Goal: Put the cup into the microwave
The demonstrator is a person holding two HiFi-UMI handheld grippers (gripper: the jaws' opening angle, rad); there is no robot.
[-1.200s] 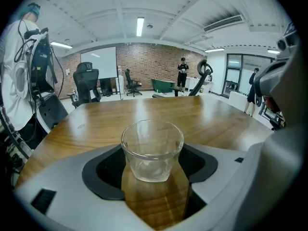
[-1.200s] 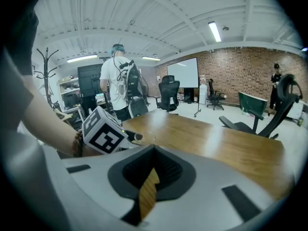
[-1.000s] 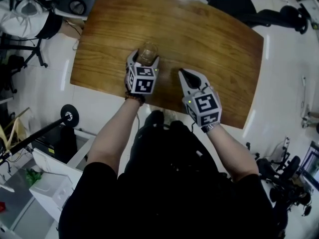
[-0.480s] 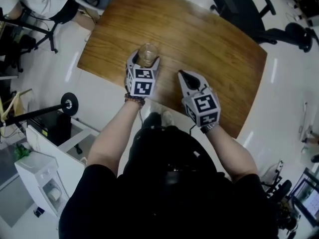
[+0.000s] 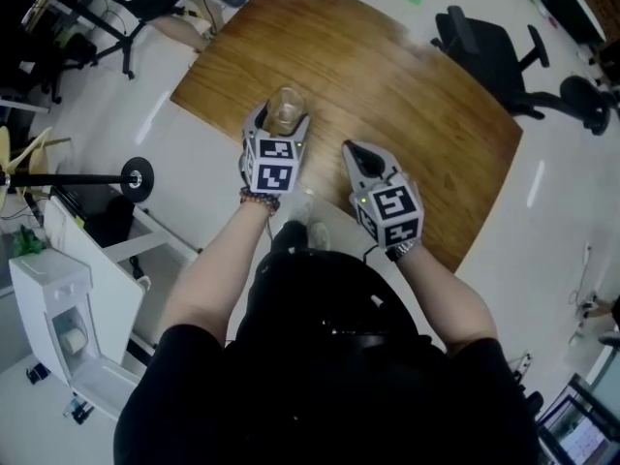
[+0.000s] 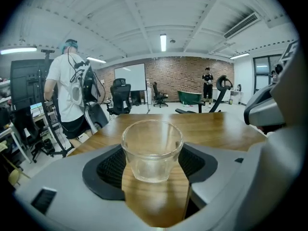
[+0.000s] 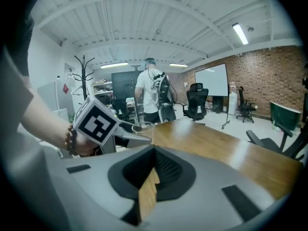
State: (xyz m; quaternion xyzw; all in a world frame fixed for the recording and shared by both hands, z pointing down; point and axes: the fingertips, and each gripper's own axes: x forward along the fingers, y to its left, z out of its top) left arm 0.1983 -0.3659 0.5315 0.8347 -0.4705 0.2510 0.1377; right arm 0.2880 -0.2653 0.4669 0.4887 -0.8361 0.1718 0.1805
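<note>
With the left gripper (image 5: 282, 122) clamped on the cup (image 5: 285, 108), entry as follows: clear glass cup, empty, upright, sits between the two jaws with a black pad pressed against each side of its wall. It lies over the near-left part of the wooden table (image 5: 407, 76); whether its base is clear of the wood cannot be told from these views. Left gripper view: table top runs away behind the cup, and wood also shows in the gap below it. Right gripper (image 5: 354, 149) is clenched with nothing in it, jaws together with only a thin sliver of table showing through the slit. It sits just right of the left gripper, apart from it, over the near edge of the table. Right gripper view: the left gripper's marker cube (image 7: 96, 121) is at left, held in a hand with a beaded bracelet (image 7: 70, 139), and the cup rim sticks out just past it. Surroundings: black office chair (image 5: 484, 42) beyond the far-right side of the table; a person in a white shirt (image 6: 67, 93) standing off the table's far-left corner; whiteboard (image 6: 130, 77) against a brick wall (image 6: 185, 73) at the far end of the room.
</note>
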